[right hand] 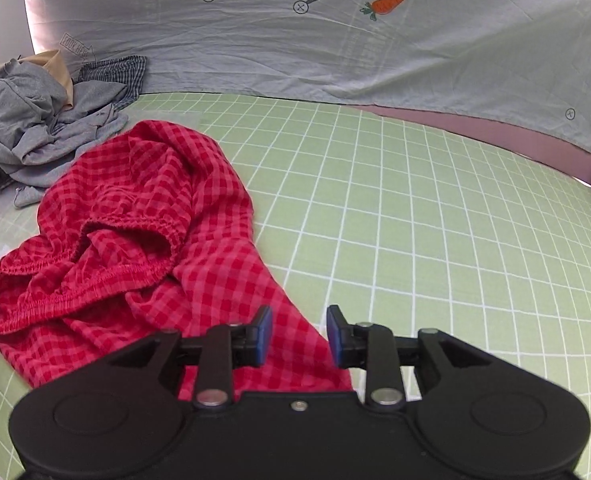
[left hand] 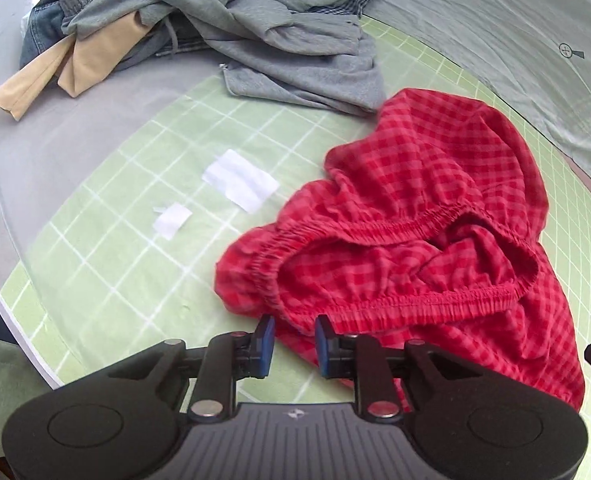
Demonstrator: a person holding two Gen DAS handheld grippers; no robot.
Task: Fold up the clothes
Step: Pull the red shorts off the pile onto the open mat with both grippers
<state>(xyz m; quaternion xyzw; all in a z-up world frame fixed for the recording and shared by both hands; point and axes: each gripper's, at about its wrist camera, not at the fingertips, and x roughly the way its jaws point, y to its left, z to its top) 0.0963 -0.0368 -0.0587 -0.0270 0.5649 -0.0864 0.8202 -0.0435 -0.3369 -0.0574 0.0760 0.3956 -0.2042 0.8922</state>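
Observation:
Red checked shorts (left hand: 423, 216) with an elastic waistband lie crumpled on the green grid mat (left hand: 107, 264). They also show in the right wrist view (right hand: 143, 216). My left gripper (left hand: 294, 346) is open and empty, its fingers just above the near left edge of the shorts. My right gripper (right hand: 299, 338) is open and empty over the near right edge of the shorts, with red cloth showing between and below the fingers.
A pile of grey, tan, denim and checked clothes (left hand: 199, 28) lies at the far left, seen also in the right wrist view (right hand: 43, 120). Two white paper scraps (left hand: 239, 180) lie on the mat. A pale sheet with carrot prints (right hand: 335, 32) hangs behind.

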